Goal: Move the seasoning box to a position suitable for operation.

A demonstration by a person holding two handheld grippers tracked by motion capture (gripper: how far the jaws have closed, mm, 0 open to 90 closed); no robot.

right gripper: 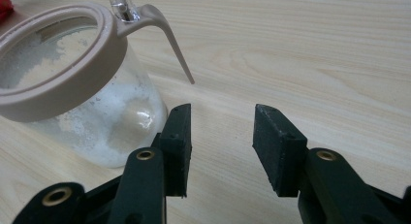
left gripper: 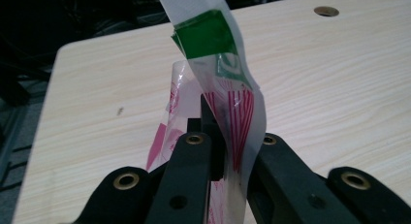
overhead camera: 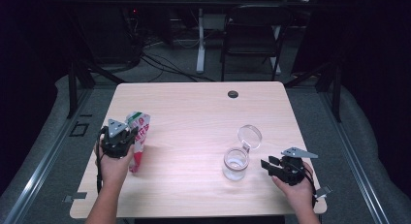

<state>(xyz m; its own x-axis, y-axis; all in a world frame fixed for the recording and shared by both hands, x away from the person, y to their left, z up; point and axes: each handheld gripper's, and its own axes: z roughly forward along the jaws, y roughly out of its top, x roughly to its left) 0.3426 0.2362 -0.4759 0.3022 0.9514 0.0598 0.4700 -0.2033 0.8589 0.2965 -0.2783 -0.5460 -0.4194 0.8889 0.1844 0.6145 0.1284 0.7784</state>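
A plastic bag (overhead camera: 138, 136) printed in red, white and green stands up at the table's left side. My left gripper (overhead camera: 127, 136) is shut on it, and in the left gripper view the bag (left gripper: 228, 88) rises from between the closed jaws. At the right, a clear glass jar (overhead camera: 236, 163) holds some white powder, and its round lid (overhead camera: 249, 136) is flipped open behind it. My right gripper (overhead camera: 269, 164) rests just right of the jar, open and holding nothing. In the right gripper view the jar (right gripper: 92, 107) with its tan rim sits left of the jaws (right gripper: 220, 146).
The wooden table (overhead camera: 194, 112) has a small dark hole (overhead camera: 233, 94) near its far edge. A black chair (overhead camera: 254, 32) and a white table leg (overhead camera: 200, 40) stand beyond it. Metal rails run along the floor on both sides.
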